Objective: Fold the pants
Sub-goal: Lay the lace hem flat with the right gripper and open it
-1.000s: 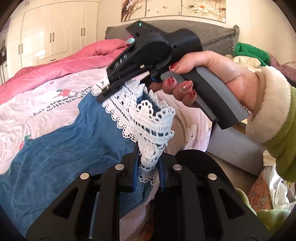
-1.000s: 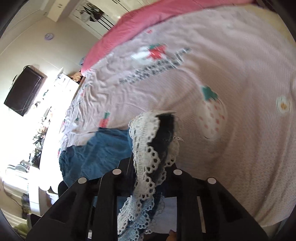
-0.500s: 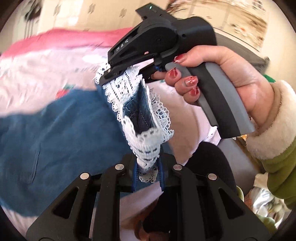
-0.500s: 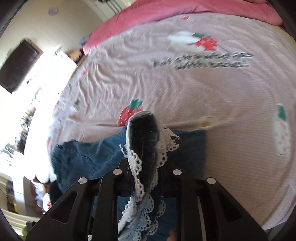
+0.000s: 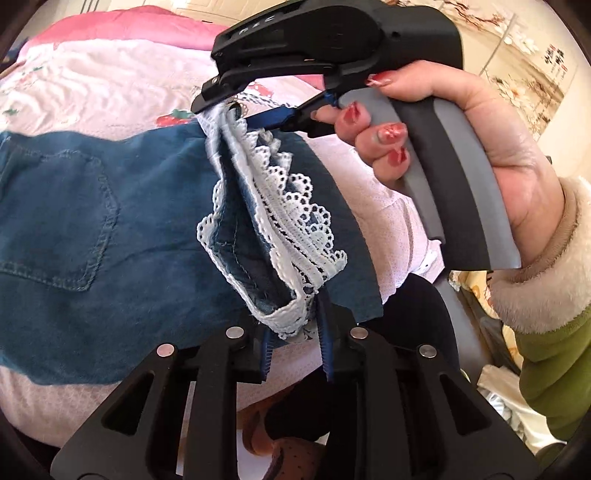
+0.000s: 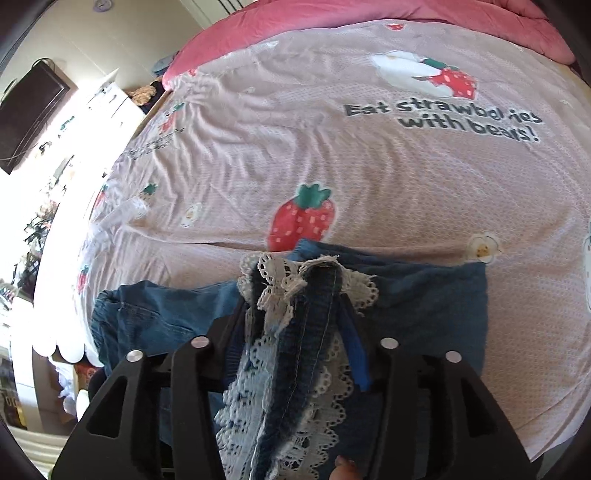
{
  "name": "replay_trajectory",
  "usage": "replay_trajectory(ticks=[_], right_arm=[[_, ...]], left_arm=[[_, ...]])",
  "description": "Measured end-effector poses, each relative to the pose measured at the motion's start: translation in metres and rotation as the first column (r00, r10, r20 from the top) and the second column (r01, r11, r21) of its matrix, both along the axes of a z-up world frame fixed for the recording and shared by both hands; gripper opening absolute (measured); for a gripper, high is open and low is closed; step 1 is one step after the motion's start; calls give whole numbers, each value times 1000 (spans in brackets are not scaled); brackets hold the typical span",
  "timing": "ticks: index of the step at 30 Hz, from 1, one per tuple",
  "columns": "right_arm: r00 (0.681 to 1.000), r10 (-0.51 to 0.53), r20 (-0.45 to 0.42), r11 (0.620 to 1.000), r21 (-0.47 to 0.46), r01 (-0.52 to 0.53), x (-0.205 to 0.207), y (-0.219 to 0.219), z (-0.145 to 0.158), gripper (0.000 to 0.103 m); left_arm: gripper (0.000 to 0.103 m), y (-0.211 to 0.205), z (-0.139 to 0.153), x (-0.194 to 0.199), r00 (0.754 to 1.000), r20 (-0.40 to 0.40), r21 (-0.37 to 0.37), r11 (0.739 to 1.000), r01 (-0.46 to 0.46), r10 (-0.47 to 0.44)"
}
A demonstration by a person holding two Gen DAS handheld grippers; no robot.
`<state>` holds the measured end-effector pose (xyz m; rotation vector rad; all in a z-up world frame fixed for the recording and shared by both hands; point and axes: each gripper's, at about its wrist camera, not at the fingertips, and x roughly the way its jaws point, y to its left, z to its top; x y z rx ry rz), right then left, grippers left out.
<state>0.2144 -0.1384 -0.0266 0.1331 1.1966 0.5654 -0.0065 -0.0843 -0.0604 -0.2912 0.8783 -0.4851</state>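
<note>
Blue denim pants (image 5: 110, 206) with white lace hems (image 5: 295, 214) lie folded over on the bed, a back pocket facing up. My left gripper (image 5: 295, 339) is low in the left wrist view. Its jaws are opening, and the lace hem still fills the gap from pad to pad. My right gripper (image 5: 229, 112), in a person's hand, has the hem's other end at its tips. In the right wrist view, the right gripper (image 6: 295, 325) has its jaws opening wide. The denim and lace hem (image 6: 288, 302) sit loose between them, and the pants (image 6: 424, 295) lie below.
A pink sheet (image 6: 332, 166) with strawberries and printed words covers the bed, with a pink quilt (image 6: 369, 11) at its far end. A fleece sleeve (image 5: 546, 317) is at right. White furniture and a dark screen (image 6: 29, 107) stand past the bed's left edge.
Both grippers carried the lace hem across and down over the upper part of the pants. The right jaws have spread wide apart. The left jaws have widened slightly.
</note>
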Motion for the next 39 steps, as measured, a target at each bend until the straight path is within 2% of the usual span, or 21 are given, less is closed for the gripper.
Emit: replay_trajectory(ticks=[4, 8, 9, 11, 17, 20, 22, 23, 24, 26, 29, 32, 37, 39], right_arm=[[996, 90, 21, 994, 56, -91, -7, 11, 5, 60], [991, 95, 94, 992, 75, -102, -10, 2, 21, 61], [990, 85, 117, 995, 51, -91, -9, -3, 25, 62], [988, 83, 134, 996, 13, -85, -5, -8, 27, 62], [976, 131, 172, 986, -122, -111, 5, -1, 17, 62], [977, 139, 159, 985, -123, -120, 11, 7, 9, 61], [974, 161, 158, 976, -172, -133, 14, 16, 0, 43], [975, 167, 149, 974, -176, -140, 15, 20, -4, 31], [973, 189, 133, 968, -189, -162, 15, 24, -10, 18], [966, 216, 144, 960, -211, -183, 10, 28, -12, 14], [958, 229, 175, 969, -131, -208, -1, 26, 2, 12], [948, 246, 204, 969, -90, -232, -8, 30, 12, 12], [940, 291, 177, 949, -176, -260, -2, 53, -7, 13], [947, 282, 156, 951, -174, -254, 2, 55, -17, 20]], left_arm=[[20, 17, -2, -2, 999, -19, -18, 999, -43, 43], [30, 31, 4, -10, 997, -6, -19, 997, -71, 71], [37, 35, 8, -15, 997, 7, -11, 997, -77, 77], [43, 43, 17, -25, 994, 49, 19, 995, -99, 98], [48, 47, 44, -30, 980, 157, 71, 988, -136, 123], [47, 29, 52, -22, 978, 191, 110, 989, -102, 79], [31, 12, 52, -15, 976, 214, 157, 984, -79, 44], [23, 6, 51, -12, 977, 213, 175, 982, -68, 30], [23, -3, 45, -7, 980, 201, 188, 981, -49, 11], [15, -9, 31, -1, 988, 157, 211, 977, -32, -2], [15, -10, 12, 0, 996, 84, 210, 978, -12, -6], [15, -8, 6, -4, 997, 72, 200, 980, -3, -12], [15, -7, 2, -8, 998, 66, 203, 979, -4, -9], [15, -6, 1, -8, 998, 62, 198, 980, -6, -6]])
